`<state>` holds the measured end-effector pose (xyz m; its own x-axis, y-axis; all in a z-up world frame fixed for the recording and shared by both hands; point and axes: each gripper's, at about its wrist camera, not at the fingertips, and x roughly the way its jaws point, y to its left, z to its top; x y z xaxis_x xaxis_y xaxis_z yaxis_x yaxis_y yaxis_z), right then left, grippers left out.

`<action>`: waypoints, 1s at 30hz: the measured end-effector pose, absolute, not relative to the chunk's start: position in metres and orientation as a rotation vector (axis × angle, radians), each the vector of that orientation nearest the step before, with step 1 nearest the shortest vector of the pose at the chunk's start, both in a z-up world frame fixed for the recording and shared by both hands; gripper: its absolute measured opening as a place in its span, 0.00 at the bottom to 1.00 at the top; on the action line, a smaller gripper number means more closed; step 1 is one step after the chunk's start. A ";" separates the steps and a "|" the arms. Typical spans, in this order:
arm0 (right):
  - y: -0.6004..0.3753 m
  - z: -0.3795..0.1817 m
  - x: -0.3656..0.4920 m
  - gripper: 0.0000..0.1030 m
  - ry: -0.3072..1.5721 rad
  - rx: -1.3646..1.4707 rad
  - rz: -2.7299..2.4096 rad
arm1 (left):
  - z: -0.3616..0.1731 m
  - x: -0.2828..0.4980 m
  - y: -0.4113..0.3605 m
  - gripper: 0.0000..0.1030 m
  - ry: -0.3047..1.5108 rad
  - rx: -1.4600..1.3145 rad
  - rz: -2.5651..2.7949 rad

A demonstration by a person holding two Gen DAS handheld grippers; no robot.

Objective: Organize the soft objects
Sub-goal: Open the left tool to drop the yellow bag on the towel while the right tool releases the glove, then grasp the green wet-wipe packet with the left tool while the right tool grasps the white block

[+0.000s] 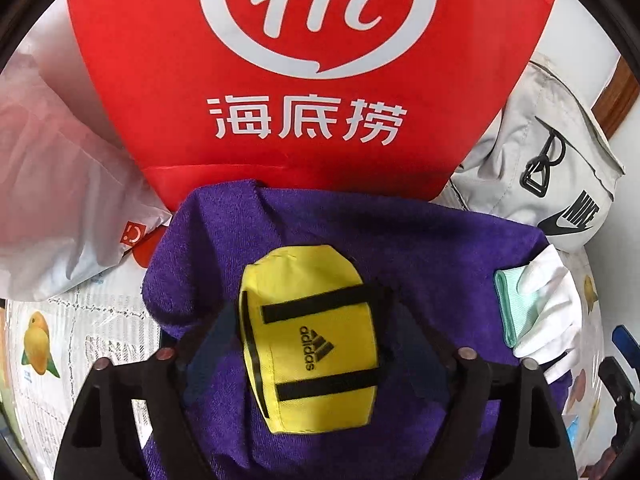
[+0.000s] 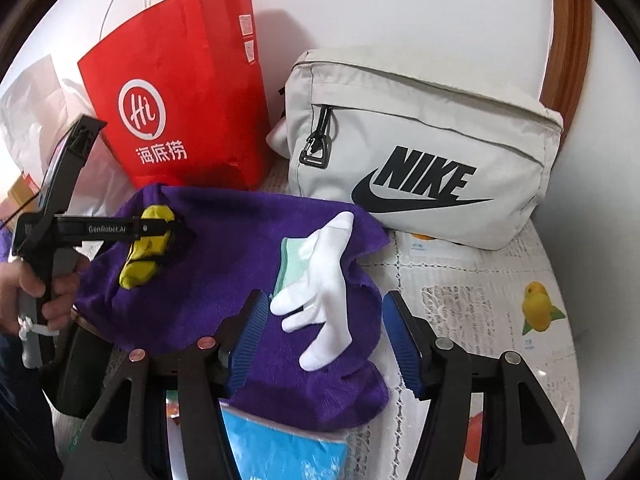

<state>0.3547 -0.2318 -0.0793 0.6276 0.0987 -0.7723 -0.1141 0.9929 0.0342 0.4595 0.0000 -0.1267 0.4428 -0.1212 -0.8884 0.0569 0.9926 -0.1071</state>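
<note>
Left wrist view, progress: a yellow Adidas pouch (image 1: 310,340) lies flat on a purple towel (image 1: 420,248), and a white glove (image 1: 548,308) with a mint cloth (image 1: 508,304) beside it rests at the towel's right edge. Judged from this, the small items are gathered on the towel, but nothing appears stowed yet.

Left wrist view, surroundings: a red paper bag (image 1: 312,80) stands just behind the towel, a grey Nike bag (image 1: 560,168) to its right, a translucent plastic bag (image 1: 60,184) to its left (all on a fruit-print tablecloth (image 1: 80,340)).

Left wrist view, claw: the left gripper (image 1: 310,344) points steeply down over the pouch, jaws spread wide to either side of it; the pads do not appear to press on it, so nothing is held.

Right wrist view, progress: the glove (image 2: 320,292) and mint cloth (image 2: 292,264) lie loose on the towel (image 2: 240,240); a light blue packet (image 2: 280,448) pokes out from under the towel's near edge. The Nike bag (image 2: 420,152) appears zipped, and the red bag (image 2: 180,100) stands upright (contents not visible). Sorting remains, in my judgement.

Right wrist view, claw: the right gripper (image 2: 320,344) tilts down with its jaws parted; the glove's fingers lie between the blue pads (image 2: 248,332) untouched, nothing gripped.

Right wrist view, other hand: a hand (image 2: 32,280) grips the left tool's handle, its tip over the pouch (image 2: 148,244).
</note>
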 end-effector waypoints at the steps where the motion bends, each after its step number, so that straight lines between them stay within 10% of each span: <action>1: -0.231 -0.077 0.352 0.58 0.877 -0.016 0.125 | -0.125 0.460 0.002 0.82 1.108 -0.064 -0.107; 30: -0.156 -0.091 0.232 0.62 0.870 -0.153 0.485 | -0.051 0.226 0.061 0.82 0.957 -0.109 -0.036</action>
<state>0.2316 -0.1560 -0.0914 0.5444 0.3455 -0.7644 -0.4679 0.8814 0.0651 0.2258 0.0609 -0.0510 0.5760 -0.0791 -0.8136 -0.0170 0.9939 -0.1087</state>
